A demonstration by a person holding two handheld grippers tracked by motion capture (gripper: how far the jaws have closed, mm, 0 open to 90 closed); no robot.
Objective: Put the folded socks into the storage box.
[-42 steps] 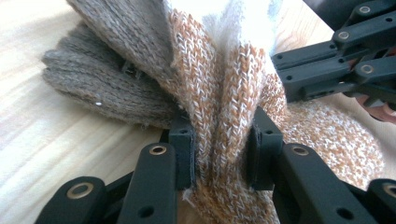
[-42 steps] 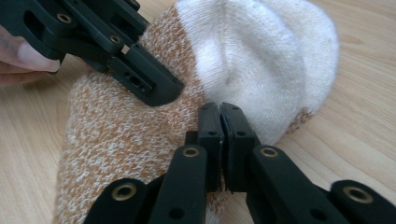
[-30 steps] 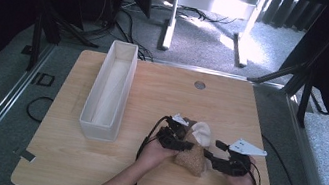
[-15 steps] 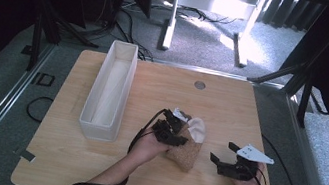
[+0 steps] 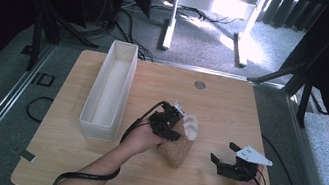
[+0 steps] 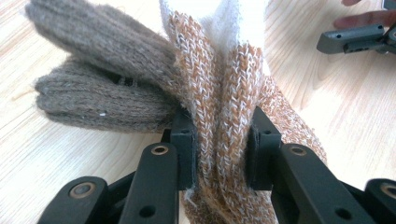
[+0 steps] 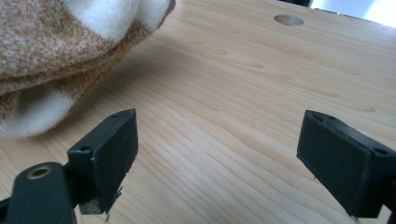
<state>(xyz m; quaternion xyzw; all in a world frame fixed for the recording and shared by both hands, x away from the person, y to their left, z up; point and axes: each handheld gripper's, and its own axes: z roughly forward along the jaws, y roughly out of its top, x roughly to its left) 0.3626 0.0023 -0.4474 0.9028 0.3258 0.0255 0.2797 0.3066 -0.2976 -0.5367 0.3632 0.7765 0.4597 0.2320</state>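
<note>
A bundle of knitted socks [image 5: 180, 146] lies on the wooden table [image 5: 230, 108] near its middle: tan-and-white fabric with a white toe [image 5: 192, 125]. My left gripper [image 5: 167, 121] is shut on the socks; the left gripper view has the orange-white knit [image 6: 219, 126] pinched between the two jaws, with a grey-brown sock [image 6: 102, 79] folded beside it. My right gripper [image 5: 225, 159] rests on the table to the right of the bundle, apart from it, open with bare wood between its pads [image 7: 112, 154]. The sock bundle [image 7: 51, 51] sits at its upper left.
A long white rectangular bin [image 5: 111, 88] stands along the table's left side. A round hole [image 5: 199, 85] marks the far middle of the tabletop. The right gripper's jaw [image 6: 355, 37] appears at the top right of the left gripper view.
My right gripper has let go of the socks and drawn back to the right, open. The left gripper keeps hold of the bundle and has shifted it slightly left and away.
</note>
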